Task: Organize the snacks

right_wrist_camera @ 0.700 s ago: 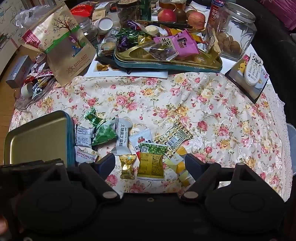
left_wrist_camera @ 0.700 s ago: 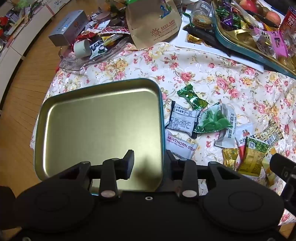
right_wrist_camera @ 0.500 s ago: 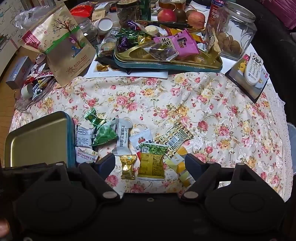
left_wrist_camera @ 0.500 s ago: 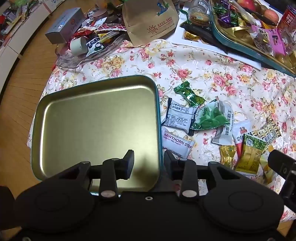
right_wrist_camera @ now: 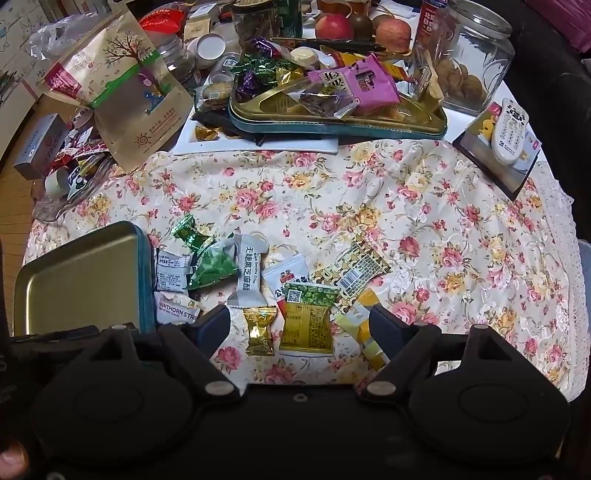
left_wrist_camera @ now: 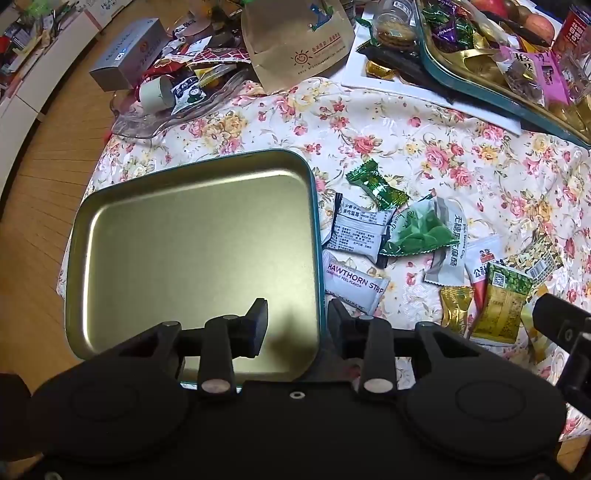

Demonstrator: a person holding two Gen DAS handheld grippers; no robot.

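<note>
Covering most of both views is a cream floral tablecloth (right_wrist_camera: pixel 369 206) with pink and yellow roses, its thin fabric wrinkled and lace-edged at the right; wooden plank flooring (left_wrist_camera: pixel 40 177) shows at the left of the left wrist view. At the lower left of the cloth lies an empty rectangular metal tin (left_wrist_camera: pixel 192 258), dull gold inside with rounded corners and a teal rim. Just right of it, in the middle of the frame, the loose snacks cluster: a white "Hawthorn Strip" packet (left_wrist_camera: pixel 352 282) touching the tin's edge, a twisted glossy green candy (left_wrist_camera: pixel 376 183), a crinkly green pouch (left_wrist_camera: pixel 419 232), a small gold foil candy (right_wrist_camera: pixel 260 330) and a flat yellow-green sachet (right_wrist_camera: pixel 308 319). Along the top of the right wrist view a second teal tin (right_wrist_camera: pixel 332 123) is heaped with wrappers, beside a kraft paper bag (right_wrist_camera: pixel 122 85), a clear glass jar (right_wrist_camera: pixel 469 55), apples (right_wrist_camera: pixel 334 26) and a white remote (right_wrist_camera: pixel 511 129). The left gripper (left_wrist_camera: pixel 295 321) hangs over the tin's near right corner, fingers apart and holding nothing; the right gripper (right_wrist_camera: pixel 299 325) is spread wide above the gold candy and sachet, touching neither.
</note>
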